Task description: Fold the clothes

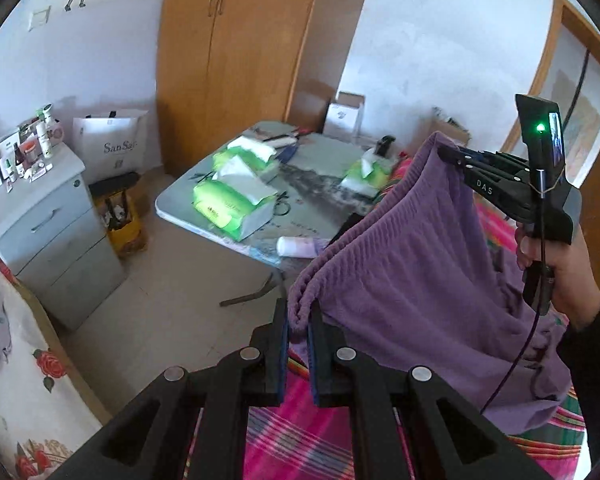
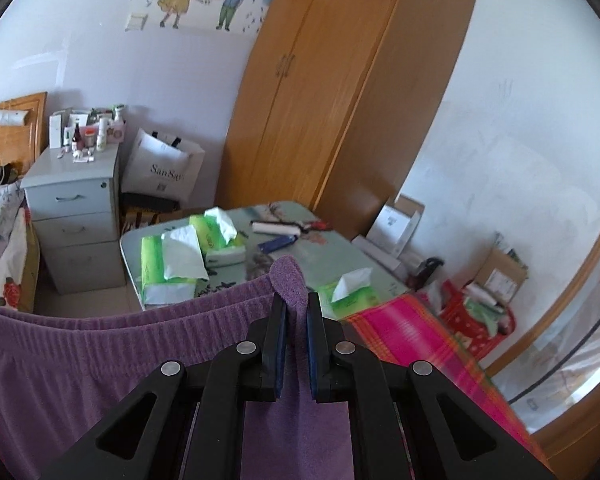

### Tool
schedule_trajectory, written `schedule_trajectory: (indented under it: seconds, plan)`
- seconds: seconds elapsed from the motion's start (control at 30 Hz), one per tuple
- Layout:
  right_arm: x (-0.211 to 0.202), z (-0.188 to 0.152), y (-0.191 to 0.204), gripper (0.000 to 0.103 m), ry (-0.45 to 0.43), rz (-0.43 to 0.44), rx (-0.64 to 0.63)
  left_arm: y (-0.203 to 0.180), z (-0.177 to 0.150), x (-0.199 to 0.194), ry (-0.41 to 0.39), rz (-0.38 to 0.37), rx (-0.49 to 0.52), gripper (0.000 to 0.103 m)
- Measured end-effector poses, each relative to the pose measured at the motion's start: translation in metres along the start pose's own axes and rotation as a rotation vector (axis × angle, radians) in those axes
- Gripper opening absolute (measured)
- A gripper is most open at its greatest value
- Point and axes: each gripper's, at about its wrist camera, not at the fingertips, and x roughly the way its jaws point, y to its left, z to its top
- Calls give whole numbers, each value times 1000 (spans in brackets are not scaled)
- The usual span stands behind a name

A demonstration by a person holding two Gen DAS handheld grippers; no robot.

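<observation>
Two grippers hold one purple ribbed knit garment point(image 1: 404, 264) by its top edge, stretched between them above a pink striped bed cover point(image 1: 300, 440).

Left gripper point(image 1: 299, 322): jaws nearly closed, blue pads pinching a folded corner of the garment's ribbed band. The cloth bunches between the pads and hangs to the right.

Right gripper point(image 2: 296, 312): jaws nearly closed on the other corner; a rounded tab of purple cloth stands up just above the fingertips. In the left wrist view this gripper point(image 1: 444, 152) appears at upper right, a hand point(image 1: 556, 264) gripping its handle, with a green light lit on its body.

Garment: the ribbed band runs in a sagging line from one gripper to the other; the body of the cloth drapes down, its lower part resting on the bed cover.

Background: a pale green folding counter point(image 2: 360, 256) carries several green-and-white tissue packs point(image 2: 168, 268). Behind it stand a wooden two-door wardrobe point(image 2: 332, 92), a grey drawer cabinet point(image 2: 76, 216) and a white paper shopping bag point(image 2: 160, 168).
</observation>
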Motion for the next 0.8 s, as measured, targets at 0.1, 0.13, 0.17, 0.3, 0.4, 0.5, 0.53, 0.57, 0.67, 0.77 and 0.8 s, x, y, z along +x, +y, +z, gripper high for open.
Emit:
schedule_trajectory:
  seconds: [0.1, 0.13, 0.17, 0.3, 0.4, 0.5, 0.53, 0.57, 0.67, 0.77, 0.8]
  plan:
    - [33, -13, 7, 9, 64, 10, 2, 4, -3, 25, 40, 24, 2, 8]
    - [45, -18, 10, 9, 90, 18, 5, 4, -5, 33, 58, 34, 6, 8]
    - [54, -22, 11, 9, 109, 24, 6, 4, -7, 40, 73, 42, 10, 8]
    - [81, -33, 16, 13, 191, 63, 15, 2, -16, 60, 139, 68, 48, 9]
    - [80, -33, 14, 22, 233, 88, 30, 5, -20, 61, 157, 64, 54, 10]
    - [50, -31, -5, 32, 176, 95, 80, 9, -21, 44, 125, 45, 44, 12]
    - [38, -31, -15, 33, 162, 98, 111, 11, -21, 39, 115, 43, 38, 13]
    - [25, -33, -24, 33, 152, 95, 136, 14, -21, 34, 108, 50, 26, 13]
    - [-21, -43, -53, 33, 123, 74, 205, 20, -22, 18, 84, 81, -4, 13]
    - [-85, -73, -77, 33, 86, 46, 296, 8, -28, -5, 41, 70, 4, 13]
    - [-103, -83, -82, 33, 77, 39, 319, -3, -31, -10, 34, 42, 22, 13]
